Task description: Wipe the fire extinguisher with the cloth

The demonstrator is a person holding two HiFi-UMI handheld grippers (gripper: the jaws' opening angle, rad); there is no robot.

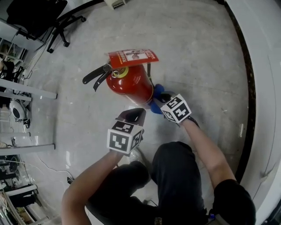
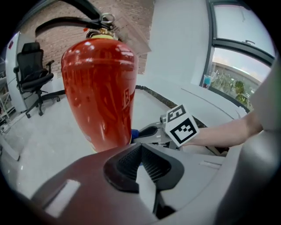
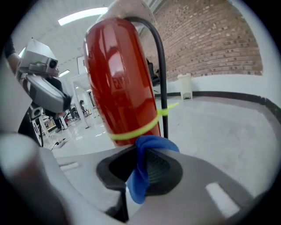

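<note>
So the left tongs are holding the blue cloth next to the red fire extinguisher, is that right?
No, the right tongs hold the blue cloth next to the red fire extinguisher; the right gripper view shows it pinched there. The left tongs are shut on nothing.

The pale grey, glossy floor (image 1: 197,52) carries 1 red fire extinguisher (image 1: 131,83) standing upright near the middle and 1 black office chair (image 1: 35,13) on castors well apart from it at the upper left, by the white furniture legs.
</note>
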